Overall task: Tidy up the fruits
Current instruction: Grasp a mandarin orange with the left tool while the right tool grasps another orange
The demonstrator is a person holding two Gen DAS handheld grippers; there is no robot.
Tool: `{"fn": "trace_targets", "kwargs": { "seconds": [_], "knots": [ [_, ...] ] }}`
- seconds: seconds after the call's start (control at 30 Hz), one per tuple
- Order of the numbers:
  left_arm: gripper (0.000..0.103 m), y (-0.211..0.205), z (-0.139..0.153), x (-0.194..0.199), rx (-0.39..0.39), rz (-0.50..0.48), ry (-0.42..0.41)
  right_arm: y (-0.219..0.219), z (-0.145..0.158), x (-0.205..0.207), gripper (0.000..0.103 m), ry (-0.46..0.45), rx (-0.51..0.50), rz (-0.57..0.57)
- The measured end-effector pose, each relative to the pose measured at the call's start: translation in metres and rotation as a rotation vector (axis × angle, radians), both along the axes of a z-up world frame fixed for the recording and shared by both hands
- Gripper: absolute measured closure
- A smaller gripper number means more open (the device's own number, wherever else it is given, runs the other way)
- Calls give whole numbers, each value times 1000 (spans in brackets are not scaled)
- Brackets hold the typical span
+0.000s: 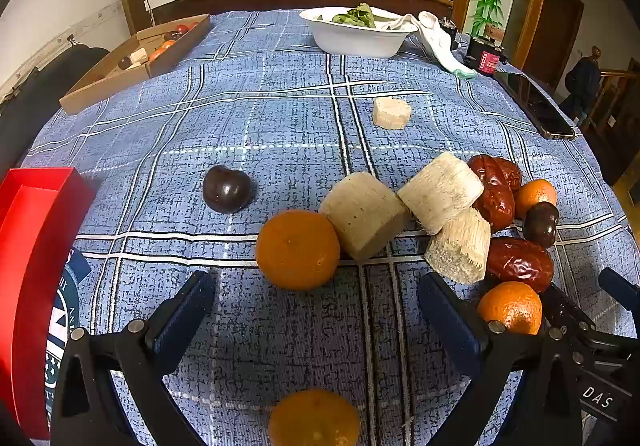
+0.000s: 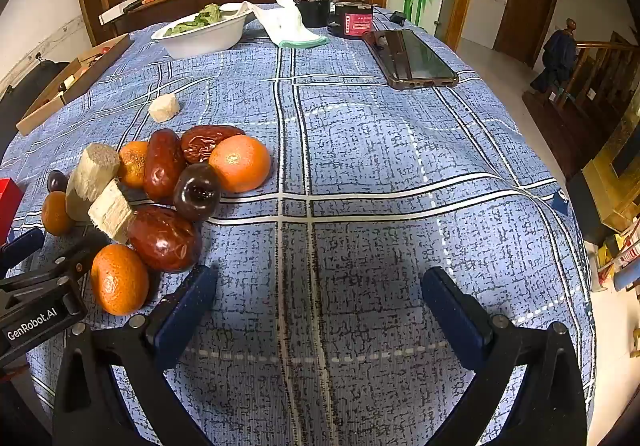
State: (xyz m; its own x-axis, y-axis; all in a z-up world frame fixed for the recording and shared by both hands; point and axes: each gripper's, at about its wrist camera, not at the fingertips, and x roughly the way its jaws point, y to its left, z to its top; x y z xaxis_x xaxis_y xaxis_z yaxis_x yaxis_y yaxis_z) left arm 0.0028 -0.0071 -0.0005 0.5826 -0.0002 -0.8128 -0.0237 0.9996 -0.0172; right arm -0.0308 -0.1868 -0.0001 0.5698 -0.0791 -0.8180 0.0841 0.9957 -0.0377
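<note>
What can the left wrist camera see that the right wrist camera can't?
Only the left wrist view shows a lone orange at the bottom edge, below the open left gripper, and most of the red box. Only the right wrist view shows the dark wooden door and the whole phone. Both show the fruit pile with its dark plum, the lone sugarcane chunk, the white bowl and the cardboard tray. The right gripper is open too.
</note>
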Motion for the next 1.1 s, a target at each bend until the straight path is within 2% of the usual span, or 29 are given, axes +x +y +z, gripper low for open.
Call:
{"fn": "trace_targets", "kwargs": {
  "seconds": [0.37,0.57,0.7,0.77,0.8,0.87,0.97,1.1],
  "knots": [
    [1,0,0,0,-2,1,1,1,-1,1,0,2,2,0],
    [1,4,1,2,-3,-36,46,0,-1,1,0,4,4,3],
    [1,5,1,1,-6,-61,55,1,0,4,0,65,15,1],
    [1,6,2,-2,-9,-90,55,1,0,3,0,58,16,-7],
    [2,9,3,-4,-18,-100,49,1,1,3,0,57,17,-9],
    [16,16,7,-9,-45,-102,39,1,1,3,0,54,20,-11],
    [20,37,29,-24,-128,-114,-25,-1,2,-2,0,49,10,-26],
    [20,81,74,-60,-127,-94,-227,-2,25,-23,0,-57,49,-13]
  ]
}}
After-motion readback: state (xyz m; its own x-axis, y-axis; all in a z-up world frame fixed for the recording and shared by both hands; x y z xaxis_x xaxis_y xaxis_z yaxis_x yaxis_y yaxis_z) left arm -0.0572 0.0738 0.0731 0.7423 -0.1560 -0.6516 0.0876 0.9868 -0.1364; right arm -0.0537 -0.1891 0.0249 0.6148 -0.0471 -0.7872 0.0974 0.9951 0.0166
